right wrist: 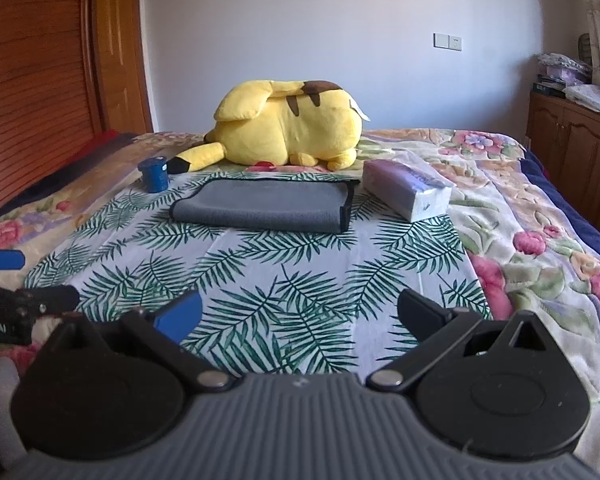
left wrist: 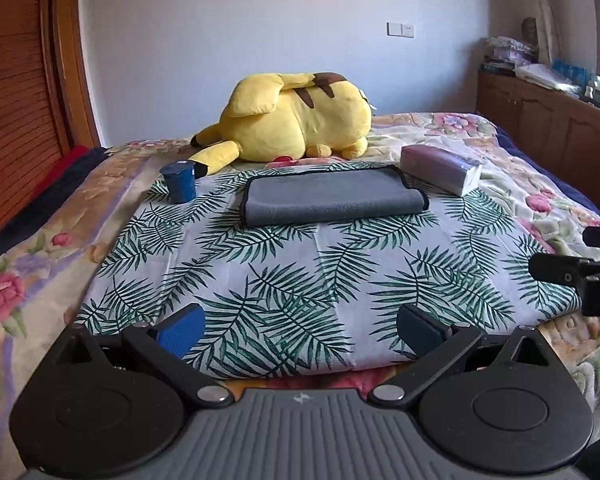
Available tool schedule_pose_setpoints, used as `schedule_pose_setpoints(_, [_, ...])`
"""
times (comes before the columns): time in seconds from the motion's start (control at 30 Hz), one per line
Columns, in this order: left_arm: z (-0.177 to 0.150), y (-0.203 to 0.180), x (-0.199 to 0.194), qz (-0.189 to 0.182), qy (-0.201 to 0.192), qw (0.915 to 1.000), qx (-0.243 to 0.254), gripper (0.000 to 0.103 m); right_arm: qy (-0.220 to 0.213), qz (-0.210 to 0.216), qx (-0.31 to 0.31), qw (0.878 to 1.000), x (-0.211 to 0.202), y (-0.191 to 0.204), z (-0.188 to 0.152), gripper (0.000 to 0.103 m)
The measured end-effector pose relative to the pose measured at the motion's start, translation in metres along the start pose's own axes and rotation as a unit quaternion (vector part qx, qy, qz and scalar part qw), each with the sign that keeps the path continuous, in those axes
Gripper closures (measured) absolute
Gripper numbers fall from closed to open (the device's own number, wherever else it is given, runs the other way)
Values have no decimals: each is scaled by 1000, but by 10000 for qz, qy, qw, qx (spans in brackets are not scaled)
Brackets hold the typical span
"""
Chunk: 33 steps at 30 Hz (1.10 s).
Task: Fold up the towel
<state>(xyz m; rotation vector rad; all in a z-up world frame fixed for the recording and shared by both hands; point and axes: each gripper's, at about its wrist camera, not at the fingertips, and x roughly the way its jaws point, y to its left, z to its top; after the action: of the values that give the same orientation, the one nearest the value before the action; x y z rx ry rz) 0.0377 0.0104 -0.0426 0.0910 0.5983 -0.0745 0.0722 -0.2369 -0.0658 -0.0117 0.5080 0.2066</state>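
Observation:
A grey towel with black trim [left wrist: 332,198] lies folded flat on the far part of a leaf-print cloth [left wrist: 292,280] on the bed; it also shows in the right wrist view [right wrist: 264,204]. My left gripper [left wrist: 300,330] is open and empty, held above the near edge of the cloth, well short of the towel. My right gripper [right wrist: 300,316] is open and empty too, over the near part of the cloth [right wrist: 284,276]. The right gripper's fingers show at the right edge of the left wrist view [left wrist: 580,272].
A yellow plush toy [left wrist: 296,116] lies behind the towel. A blue cup [left wrist: 179,182] stands left of the towel and a tissue pack [left wrist: 440,168] lies right of it. A floral blanket [left wrist: 28,272] covers the bed. A wooden cabinet [left wrist: 540,120] stands at the right.

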Motion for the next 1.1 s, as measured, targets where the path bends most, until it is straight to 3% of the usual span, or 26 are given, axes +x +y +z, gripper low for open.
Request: schedule_pose_setpoints(1.1, [5, -7, -34, 259, -907, 9951, 299, 0, -674, -245, 168, 9973, -16, -8, 4, 0])
